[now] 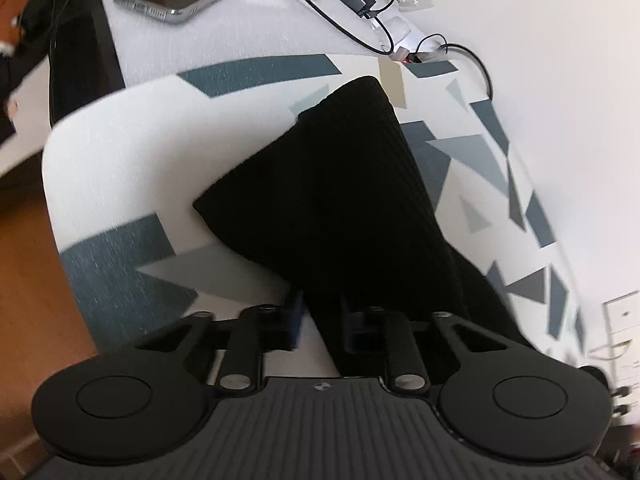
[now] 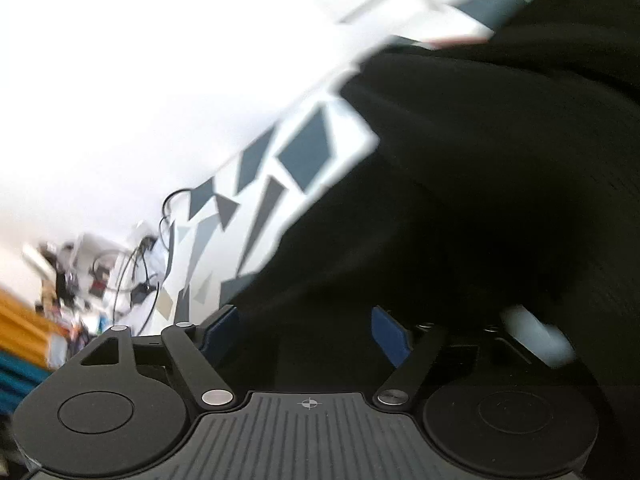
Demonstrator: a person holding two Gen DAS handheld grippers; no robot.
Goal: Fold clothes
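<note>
A: Where is the black ribbed knit garment (image 1: 340,200), and what grips it?

B: On the patterned tablecloth (image 1: 120,152). Left gripper (image 1: 320,320) clenched on a fold; right gripper (image 2: 304,332) spread, cloth between the jaws, unpinched.

A: Handling?

B: Likely soft, light, limp, stretchy; best taken at hems or corners.

Each camera sat just behind its own claw and looked steeply down along the fingers. The left view faced the black garment (image 1: 352,200) on the patterned cloth (image 1: 120,152), close up. The right view — tilted and blurred — sat nearer still. Both shared the garment, the cloth and the cables (image 1: 360,20).
</note>
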